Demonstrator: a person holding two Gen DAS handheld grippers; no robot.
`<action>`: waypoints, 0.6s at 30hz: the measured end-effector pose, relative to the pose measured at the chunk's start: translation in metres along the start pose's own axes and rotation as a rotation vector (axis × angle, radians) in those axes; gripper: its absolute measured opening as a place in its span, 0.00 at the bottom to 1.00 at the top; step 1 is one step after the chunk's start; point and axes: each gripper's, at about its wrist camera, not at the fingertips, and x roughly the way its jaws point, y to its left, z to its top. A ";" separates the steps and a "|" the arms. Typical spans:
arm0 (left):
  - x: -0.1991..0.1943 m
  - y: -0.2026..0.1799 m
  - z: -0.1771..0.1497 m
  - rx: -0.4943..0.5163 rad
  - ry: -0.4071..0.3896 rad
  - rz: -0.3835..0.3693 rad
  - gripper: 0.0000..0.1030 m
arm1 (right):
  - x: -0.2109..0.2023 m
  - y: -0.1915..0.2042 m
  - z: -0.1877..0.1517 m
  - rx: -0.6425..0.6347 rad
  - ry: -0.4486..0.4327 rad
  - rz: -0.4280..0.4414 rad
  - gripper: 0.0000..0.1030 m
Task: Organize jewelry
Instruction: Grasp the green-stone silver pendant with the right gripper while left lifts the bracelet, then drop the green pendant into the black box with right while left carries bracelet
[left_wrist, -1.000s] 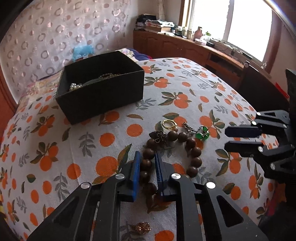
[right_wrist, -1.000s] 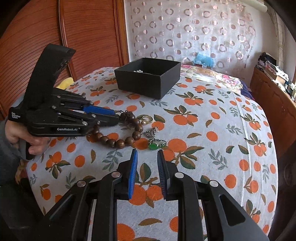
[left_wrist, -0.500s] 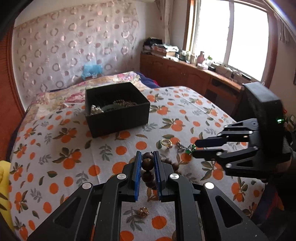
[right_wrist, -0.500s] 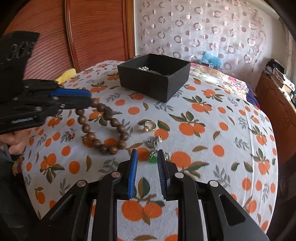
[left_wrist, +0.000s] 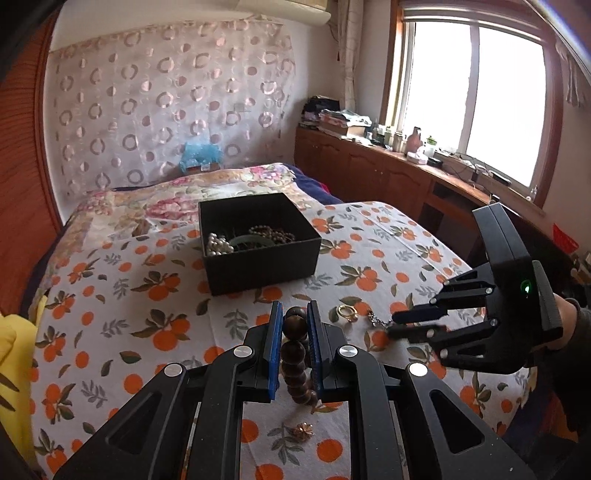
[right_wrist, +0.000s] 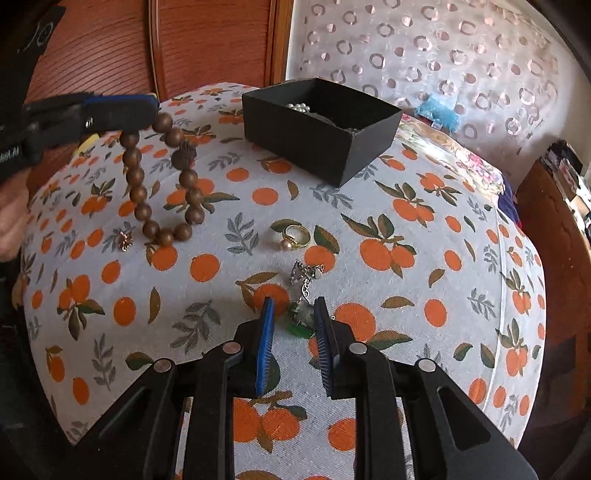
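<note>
Right wrist view: at lower centre the right gripper (right_wrist: 292, 325) is spread around a green pendant (right_wrist: 300, 322) on the cloth, its chain running away up-frame. Farther, upper left, the left gripper (right_wrist: 122, 110) pinches the wooden bead bracelet (right_wrist: 162, 184), hanging left of the black box (right_wrist: 314, 136).

We see a bed under an orange-print cloth (left_wrist: 110, 295), a floral quilt (left_wrist: 166, 199) beyond it. A sheer curtain with ring patterns (left_wrist: 166, 103) covers the far wall. Daylight pours through a wood-framed window (left_wrist: 472, 92) — below it runs a cluttered wooden cabinet (left_wrist: 369, 162). Reddish wood panelling (right_wrist: 207, 40) stands opposite.
</note>
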 end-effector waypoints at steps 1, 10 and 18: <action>0.000 0.001 0.001 -0.001 -0.005 0.006 0.12 | 0.000 -0.001 0.000 0.004 -0.001 0.003 0.13; -0.007 0.007 0.008 -0.010 -0.031 0.033 0.12 | -0.012 -0.008 0.001 0.061 -0.071 0.007 0.09; -0.014 0.014 0.020 -0.007 -0.066 0.054 0.12 | -0.037 -0.010 0.024 0.081 -0.170 0.009 0.09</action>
